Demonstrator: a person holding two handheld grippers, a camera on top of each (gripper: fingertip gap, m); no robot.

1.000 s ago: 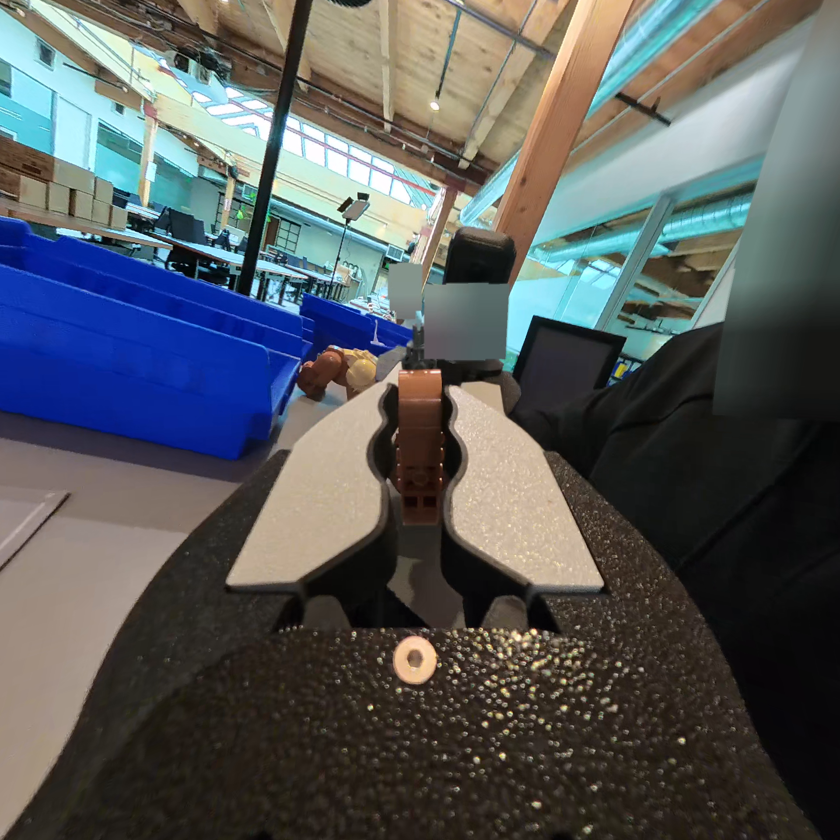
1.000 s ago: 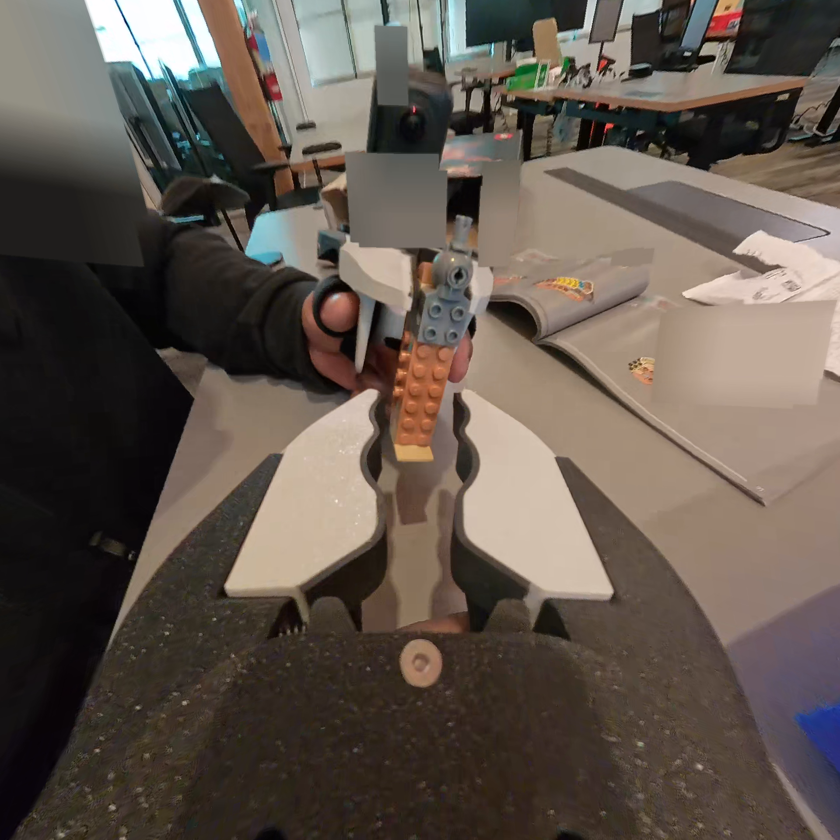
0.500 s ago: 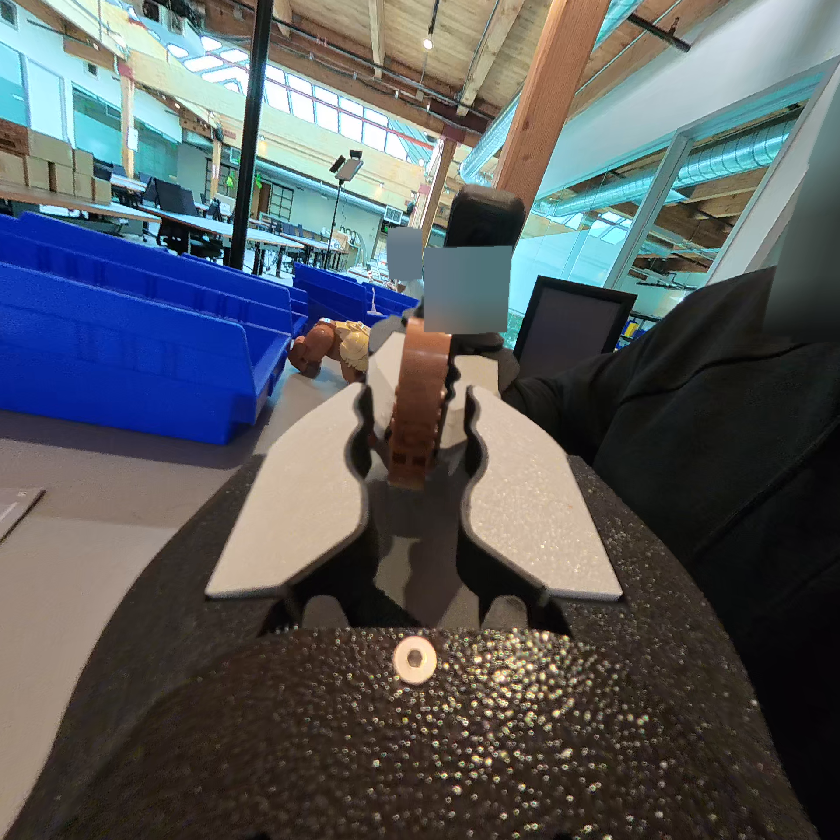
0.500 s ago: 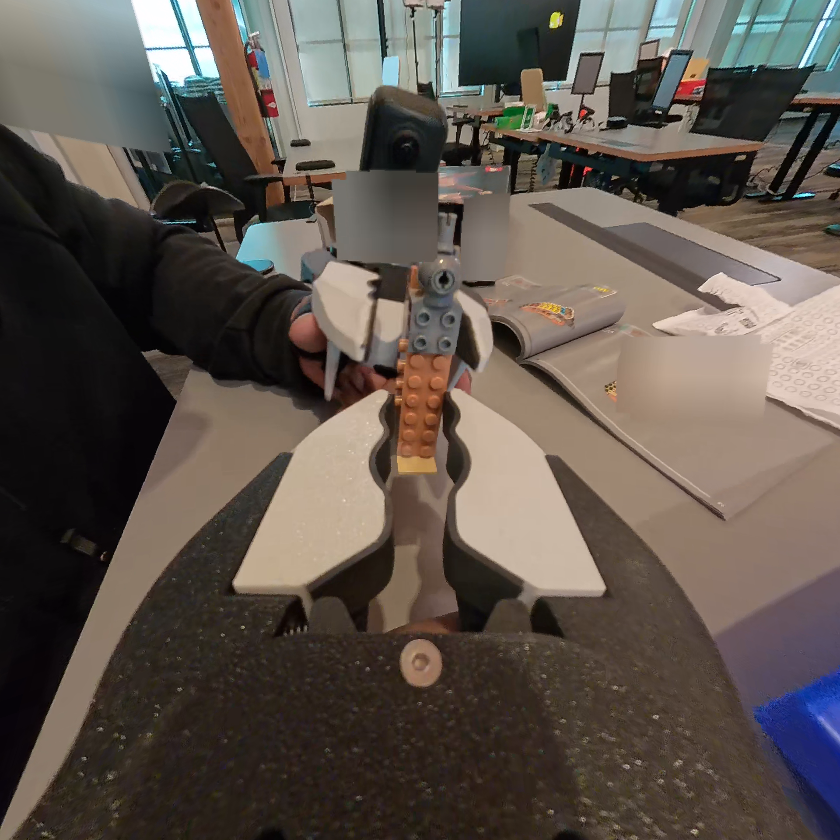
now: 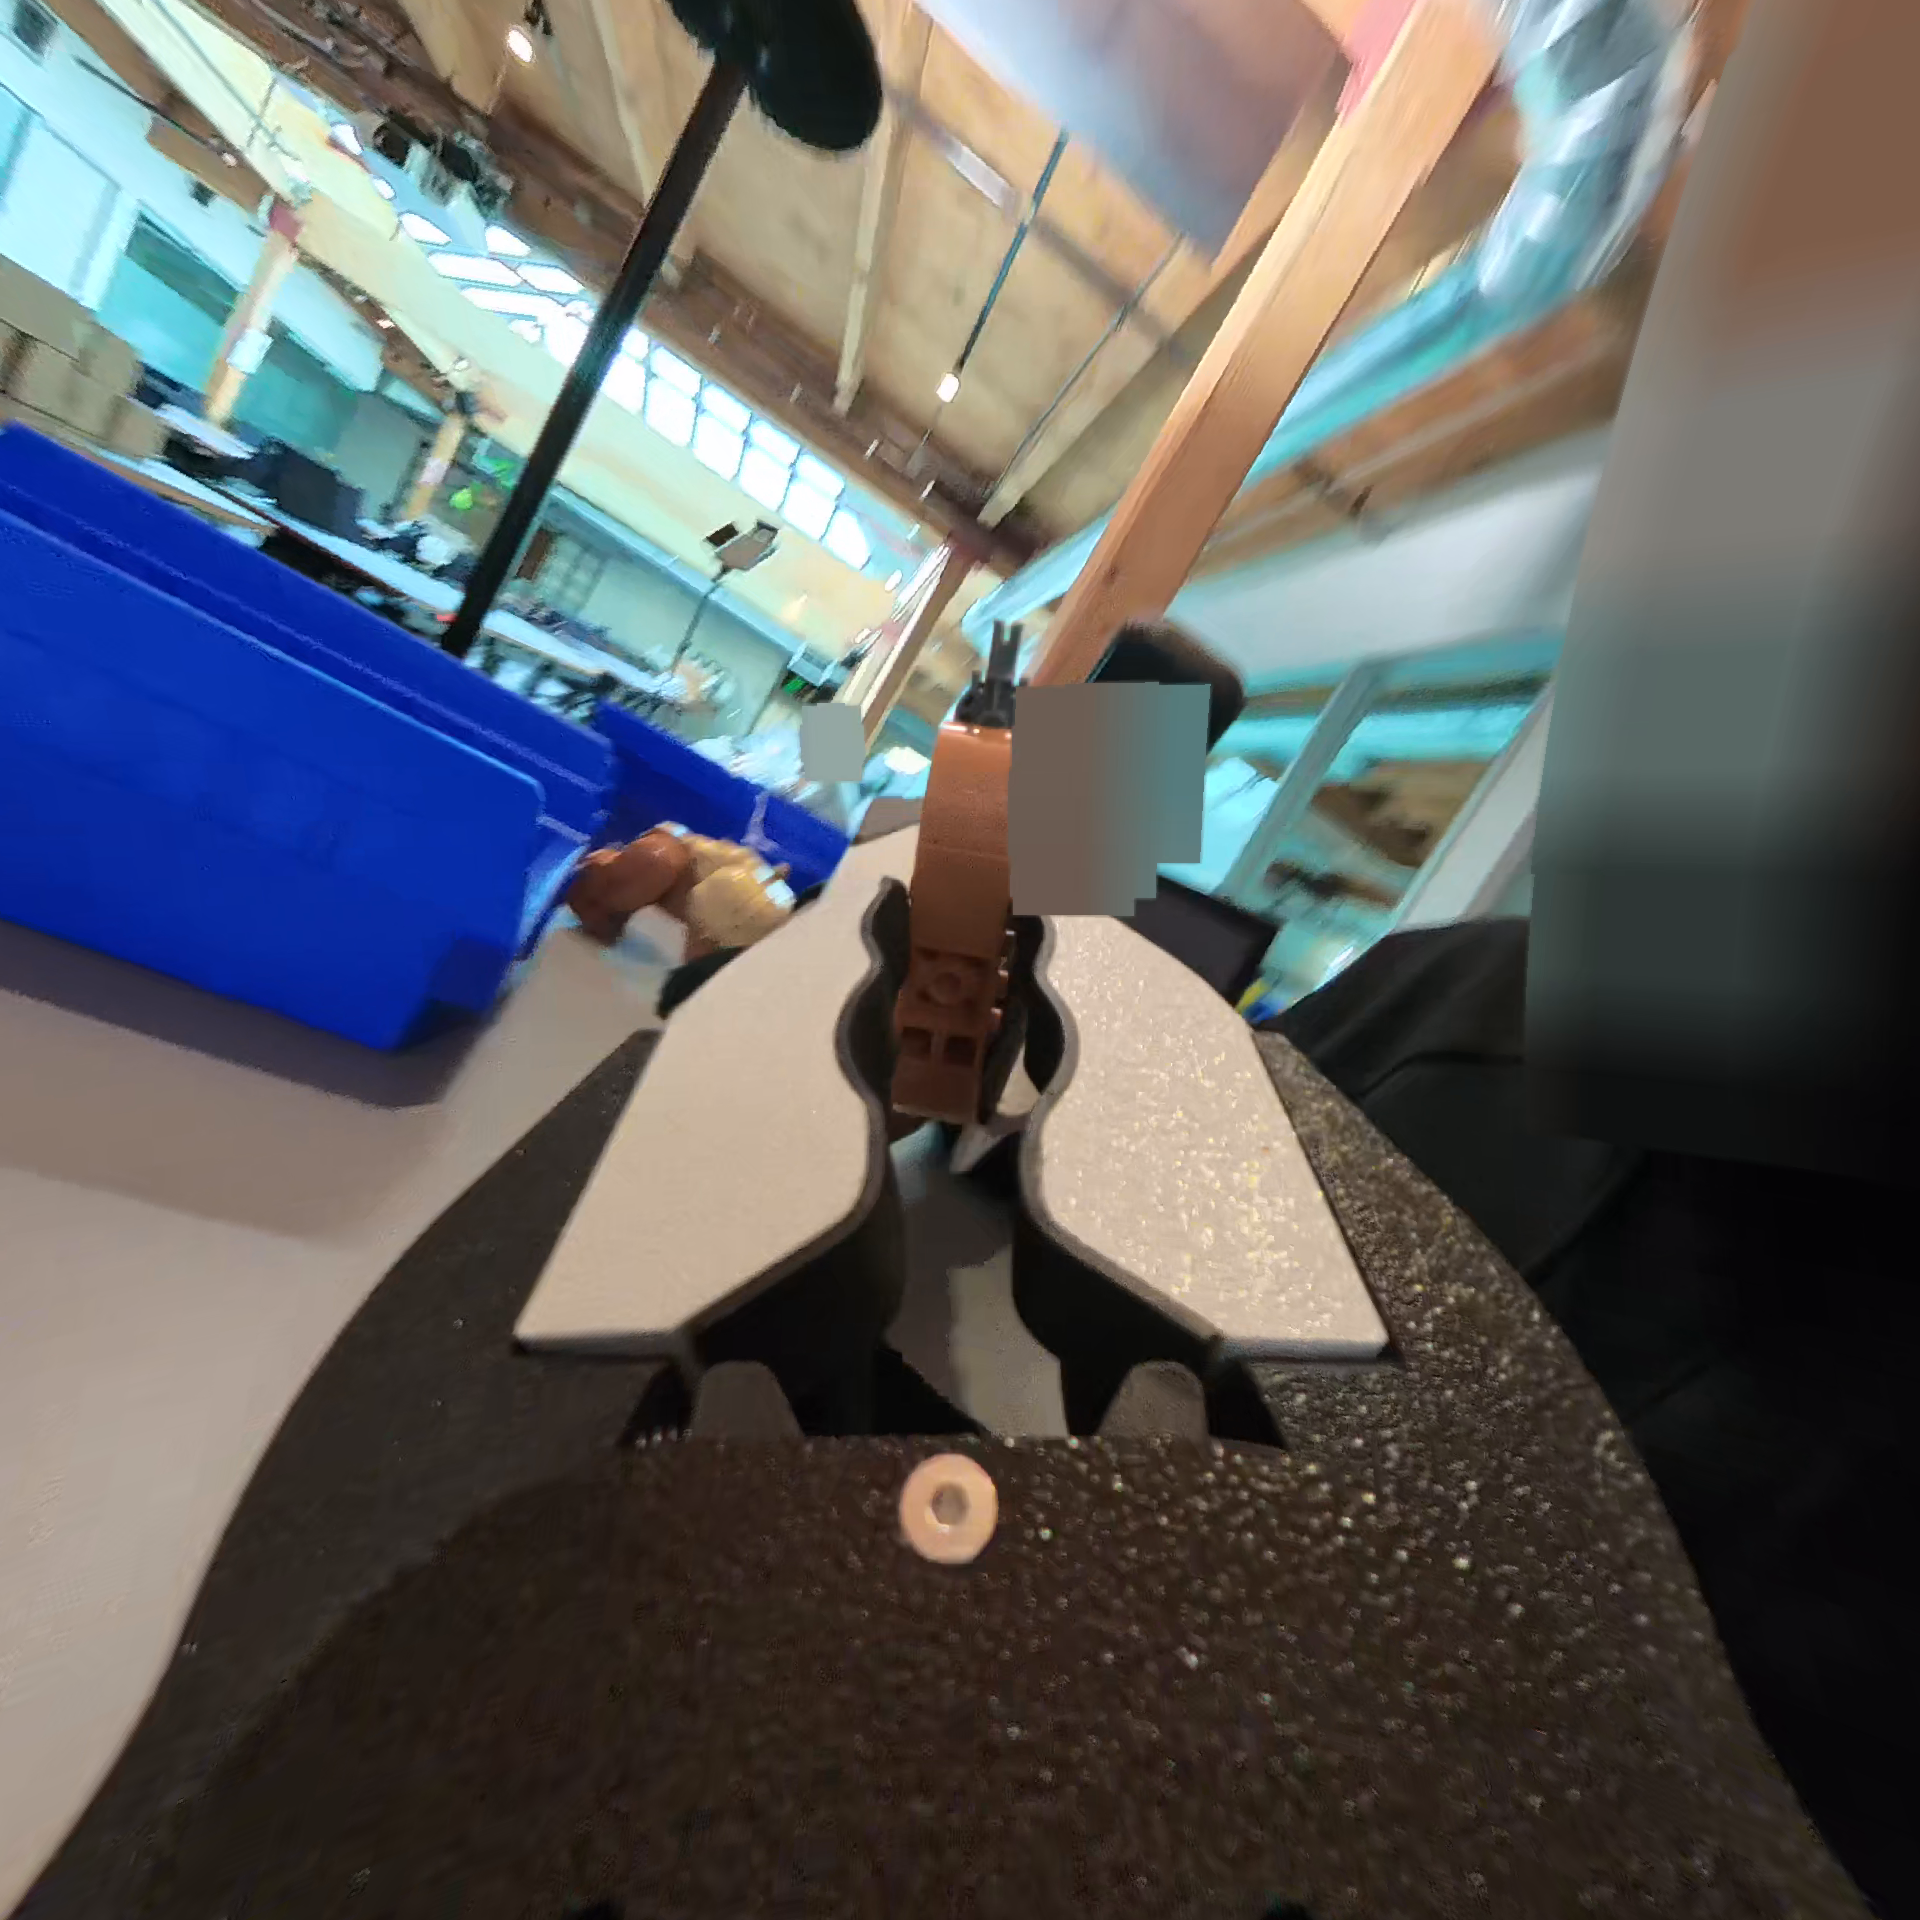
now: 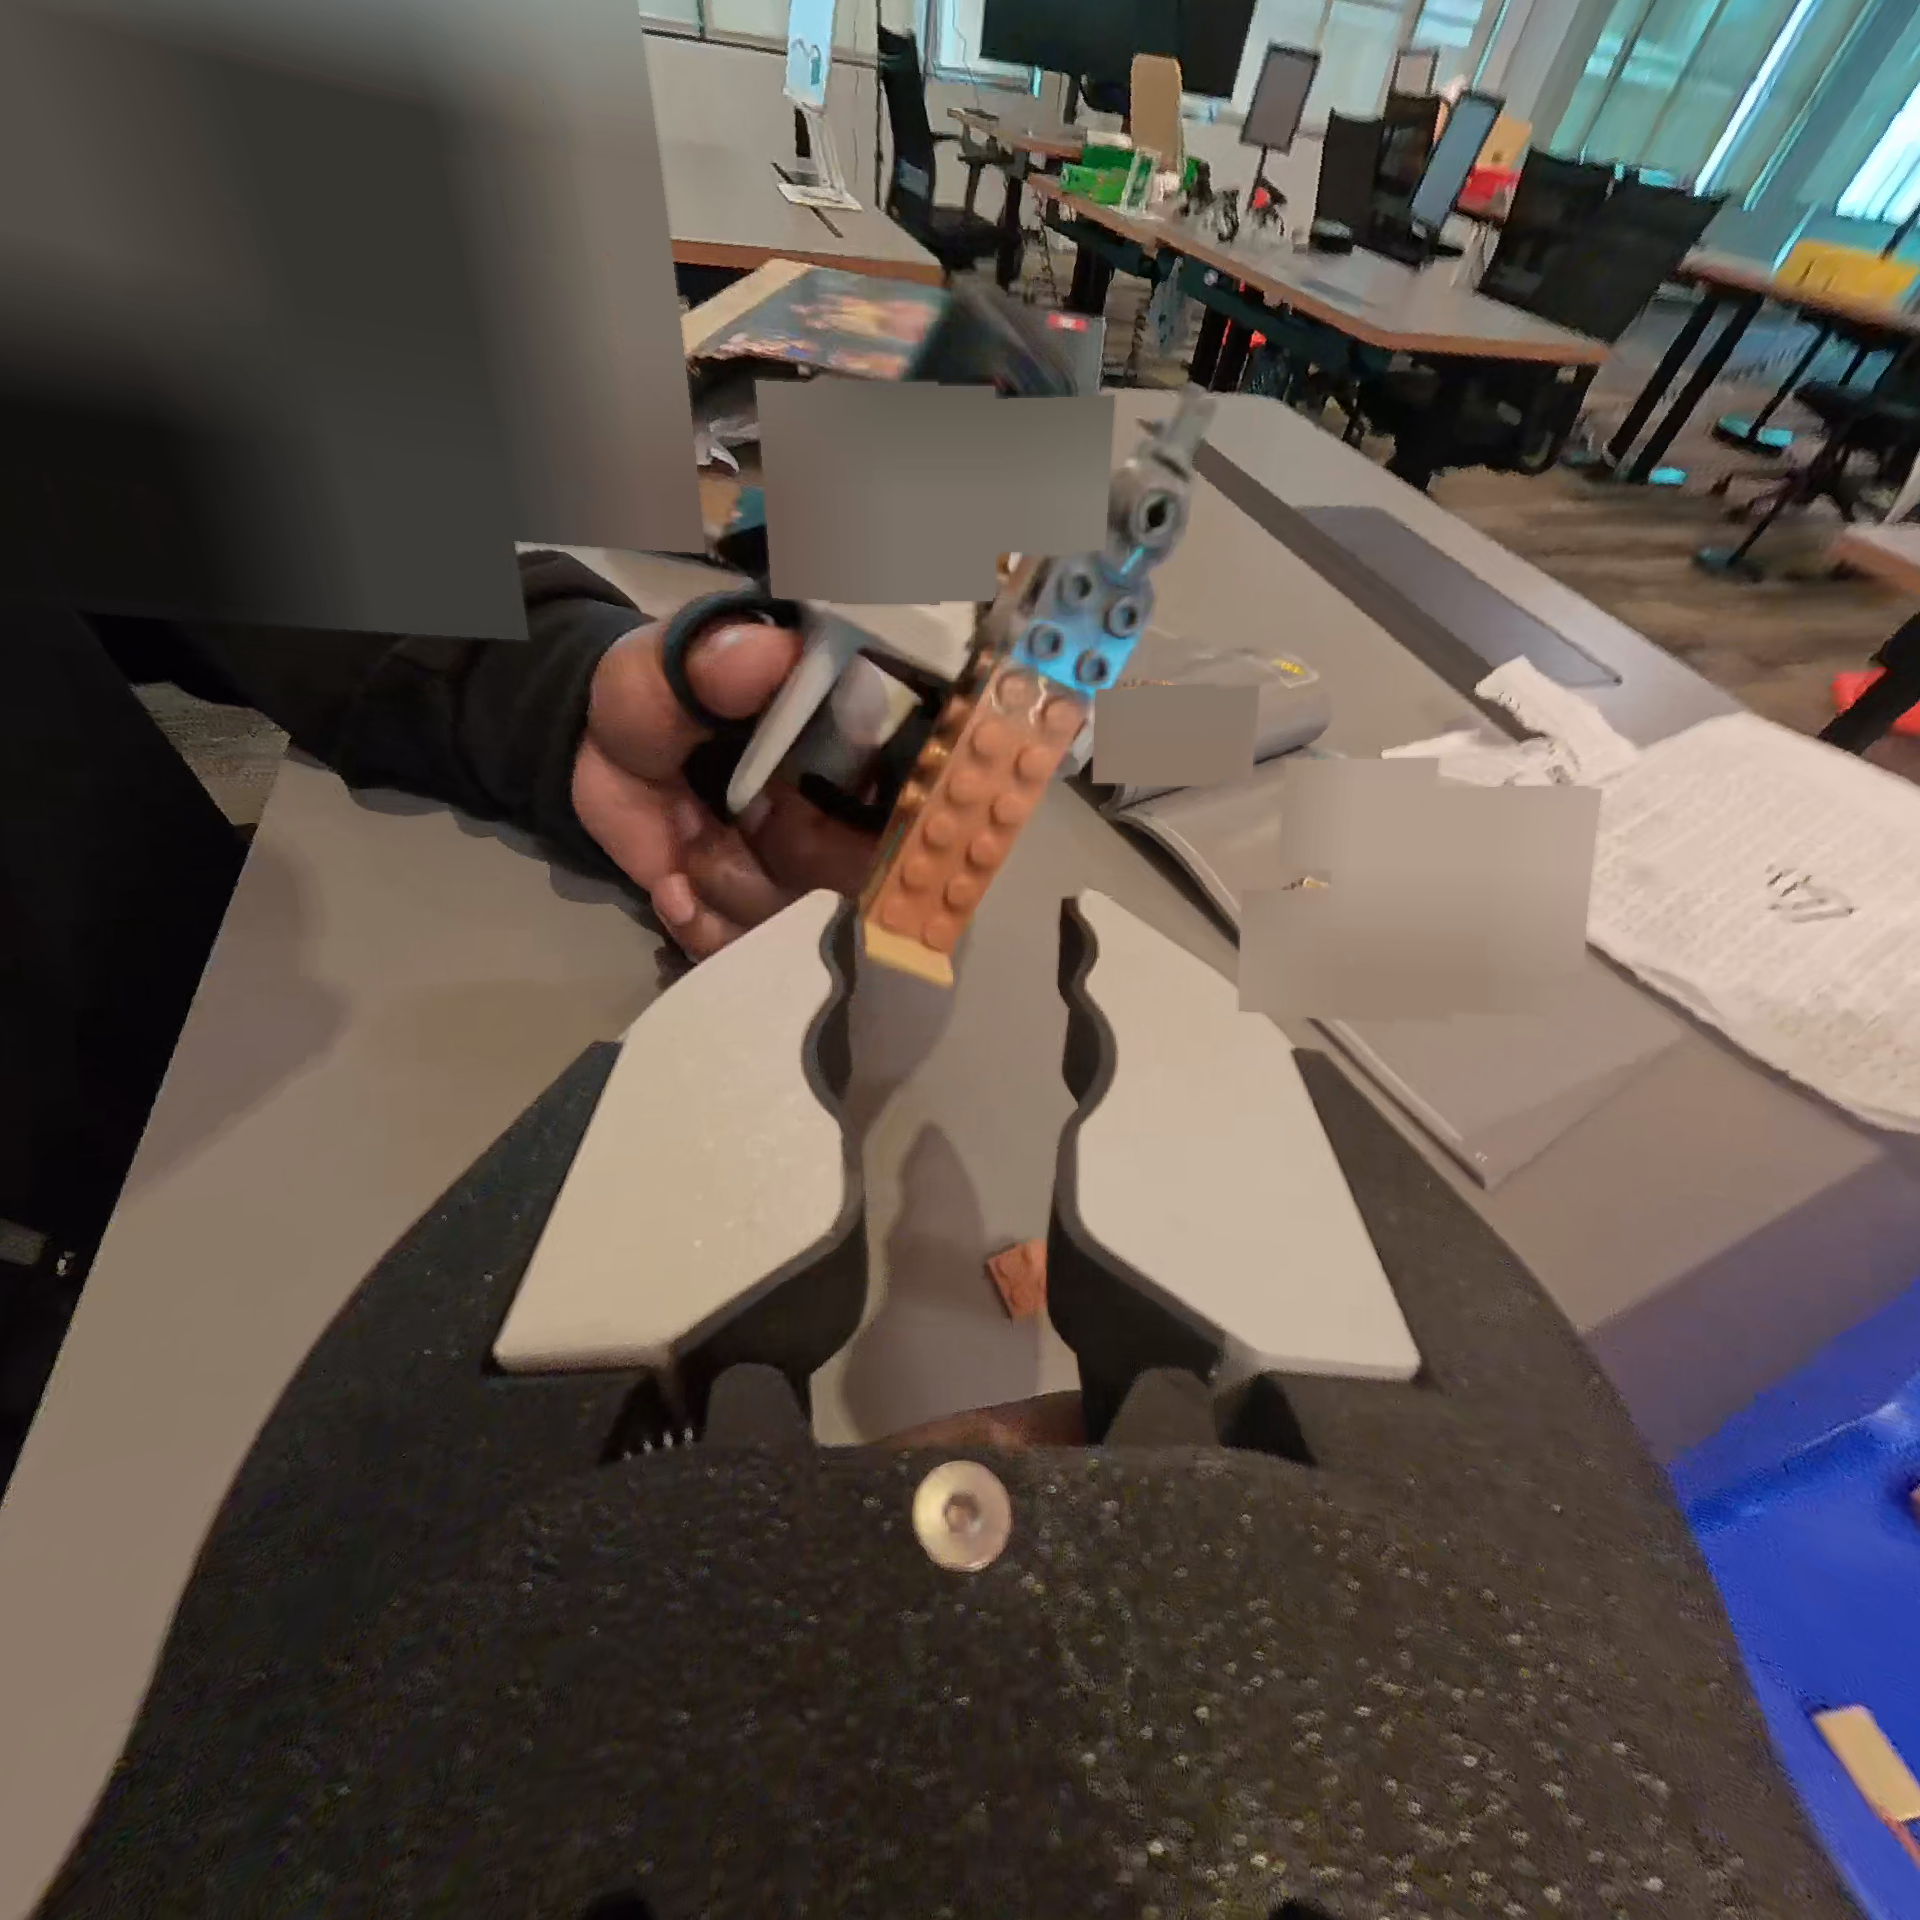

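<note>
The left gripper (image 5: pixel 951 1029) is closed on a brown brick stick (image 5: pixel 956 914), held up above the worktop (image 5: pixel 156 1195). The right gripper (image 6: pixel 951 935) is open and holds nothing; the stick's (image 6: pixel 971 821) near end sits by its left finger (image 6: pixel 727 1039).

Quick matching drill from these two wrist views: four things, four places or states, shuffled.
Things:
1. brown brick assembly
2. right tongs
3. loose brown plate
4. blue bins

Places or states:
A. lying on the grey table
B. open
C. standing on the table, left in the left wrist view
D. gripped in the left tongs

Pairs: 1-D, 2-B, 3-A, 4-C
</note>
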